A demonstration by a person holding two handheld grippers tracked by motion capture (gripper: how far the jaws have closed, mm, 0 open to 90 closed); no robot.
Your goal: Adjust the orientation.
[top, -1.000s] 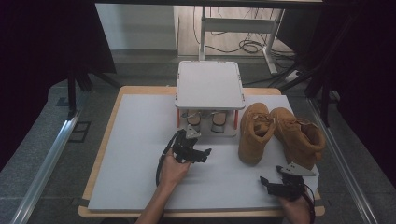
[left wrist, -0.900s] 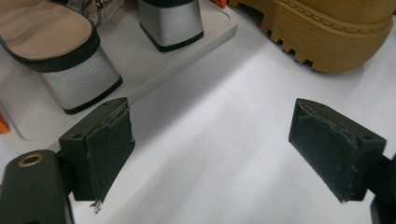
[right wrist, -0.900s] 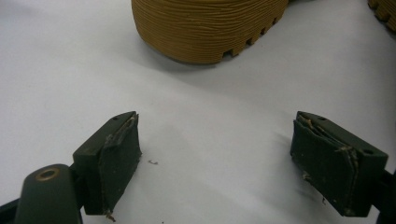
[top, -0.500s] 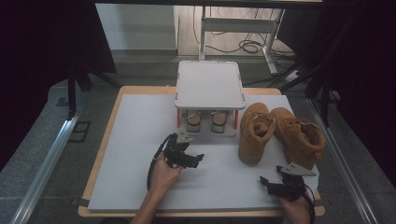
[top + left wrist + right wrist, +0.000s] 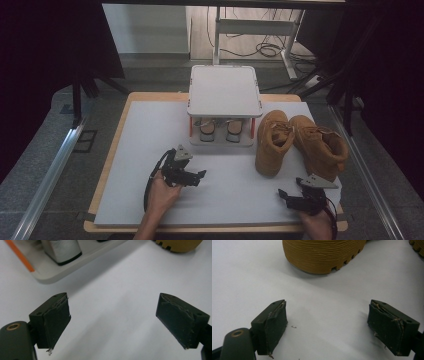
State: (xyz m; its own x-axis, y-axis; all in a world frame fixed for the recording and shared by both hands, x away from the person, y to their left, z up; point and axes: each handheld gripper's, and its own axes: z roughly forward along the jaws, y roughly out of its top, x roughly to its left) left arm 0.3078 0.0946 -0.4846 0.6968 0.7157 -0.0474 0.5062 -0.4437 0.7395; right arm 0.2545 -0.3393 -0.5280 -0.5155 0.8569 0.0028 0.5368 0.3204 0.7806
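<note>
Two tan boots stand at the right of the white board, one (image 5: 272,142) beside the other (image 5: 321,146). My left gripper (image 5: 200,175) hovers over the board's near middle, open, nothing between its pads (image 5: 56,320). Ahead of my left gripper (image 5: 113,320) lies bare board, with the shelf's base (image 5: 57,275) and a grey shoe (image 5: 62,250) beyond. My right gripper (image 5: 283,194) rests low at the near right corner, open and empty. In the right gripper view the open gripper (image 5: 327,325) faces the ridged sole of a boot (image 5: 322,255).
A white two-level shelf (image 5: 225,90) with orange posts stands at the board's far middle, a pair of small shoes (image 5: 207,130) under its top. The board (image 5: 145,145) sits on a wooden table. Metal rails and cables lie around it.
My left gripper has drawn back toward the near edge and a little to the left, away from the shelf. The right gripper has stayed still. Both stay open.
</note>
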